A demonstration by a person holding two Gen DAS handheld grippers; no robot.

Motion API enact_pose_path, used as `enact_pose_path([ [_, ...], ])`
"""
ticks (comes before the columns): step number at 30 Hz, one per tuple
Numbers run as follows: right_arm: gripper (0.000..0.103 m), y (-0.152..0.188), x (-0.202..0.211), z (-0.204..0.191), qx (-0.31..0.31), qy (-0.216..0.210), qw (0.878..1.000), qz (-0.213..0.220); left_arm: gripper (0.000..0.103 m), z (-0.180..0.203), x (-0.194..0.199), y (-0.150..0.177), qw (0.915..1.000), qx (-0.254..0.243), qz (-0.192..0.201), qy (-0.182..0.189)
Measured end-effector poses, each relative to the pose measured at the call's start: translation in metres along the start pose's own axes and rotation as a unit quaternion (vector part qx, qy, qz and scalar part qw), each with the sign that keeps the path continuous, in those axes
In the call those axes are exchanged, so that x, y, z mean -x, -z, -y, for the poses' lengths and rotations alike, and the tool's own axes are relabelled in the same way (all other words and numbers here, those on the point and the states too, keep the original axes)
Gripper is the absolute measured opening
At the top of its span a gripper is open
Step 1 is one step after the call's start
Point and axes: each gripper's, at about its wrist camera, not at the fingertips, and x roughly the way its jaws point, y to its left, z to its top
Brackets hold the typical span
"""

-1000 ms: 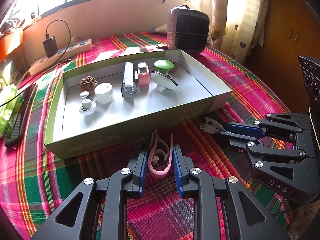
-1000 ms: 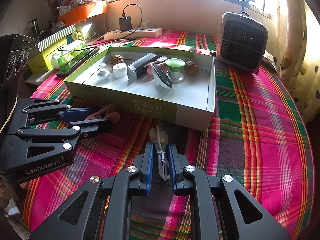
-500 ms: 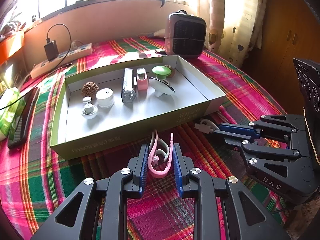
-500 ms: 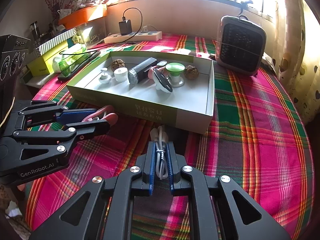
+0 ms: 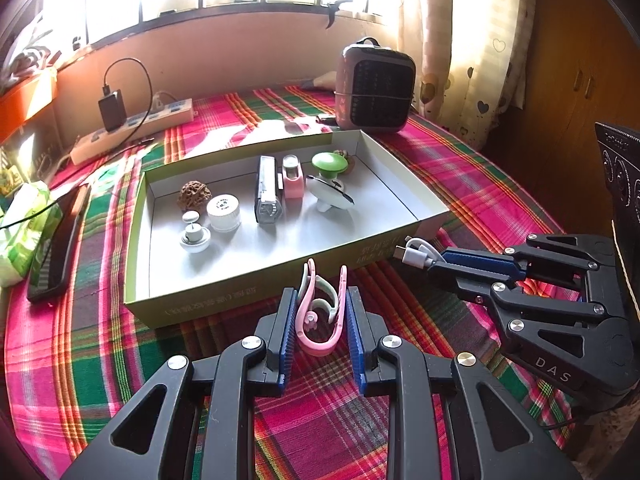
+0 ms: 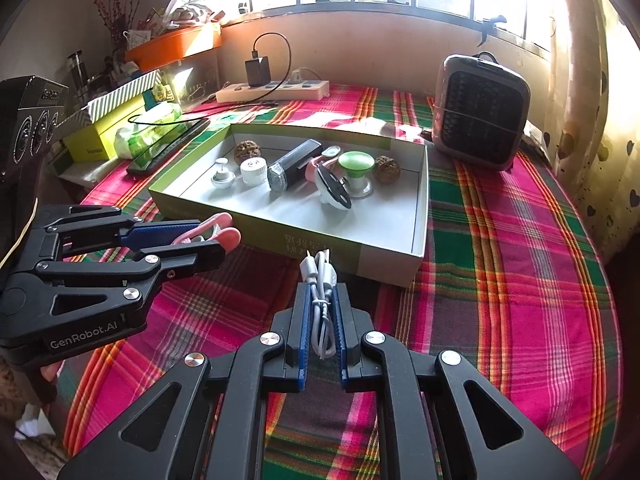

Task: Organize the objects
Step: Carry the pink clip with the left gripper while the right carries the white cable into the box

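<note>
My left gripper point(image 5: 320, 300) is shut on a pink clip point(image 5: 320, 316) and holds it above the cloth, just before the near wall of the shallow green box point(image 5: 256, 300). My right gripper point(image 6: 320, 292) is shut on a coiled white cable point(image 6: 320, 292), held in front of the box's near right corner point(image 6: 384, 264). In the left wrist view the right gripper point(image 5: 436, 262) is at right with the cable point(image 5: 416, 252). In the right wrist view the left gripper point(image 6: 208, 236) is at left. The box holds several small items, among them a green knob point(image 5: 329, 164) and a walnut point(image 5: 194, 196).
A small grey heater point(image 5: 374, 86) stands behind the box. A power strip with charger point(image 5: 132, 128) lies at the back left. A phone point(image 5: 52, 244) and a tissue pack point(image 5: 20, 232) lie left of the box. The table has a plaid cloth point(image 6: 520, 280).
Both grippers have risen and drawn back from the cloth, carrying the pink clip and the white cable. The box looks farther away and lower.
</note>
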Motion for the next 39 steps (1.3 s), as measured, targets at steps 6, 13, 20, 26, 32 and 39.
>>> enact_pose_path([
  [6, 0.012, -0.008, 0.007, -0.003, 0.006, 0.000, 1.000, 0.015, 0.021, -0.004, 0.007, -0.007, 0.9999, 0.003, 0.011, -0.005],
  [13, 0.012, -0.017, 0.010, -0.004, 0.008, 0.002, 1.000, 0.025, 0.022, -0.008, 0.011, -0.014, 0.9998, 0.002, 0.019, -0.010],
  [20, 0.012, -0.029, 0.006, -0.002, 0.005, 0.003, 0.999, 0.032, 0.022, -0.014, 0.008, -0.022, 0.9996, 0.008, 0.022, -0.016],
  [26, 0.012, -0.039, -0.003, 0.001, 0.007, 0.003, 1.000, 0.031, 0.022, -0.022, 0.001, -0.029, 0.9994, 0.016, 0.022, -0.023],
  [32, 0.012, -0.047, -0.015, 0.006, 0.002, 0.003, 1.000, 0.025, 0.021, -0.032, -0.006, -0.036, 0.9991, 0.025, 0.022, -0.026],
  [39, 0.012, -0.057, -0.032, 0.010, 0.000, -0.011, 1.000, 0.011, 0.021, -0.041, -0.017, -0.040, 0.9988, 0.036, 0.014, -0.029],
])
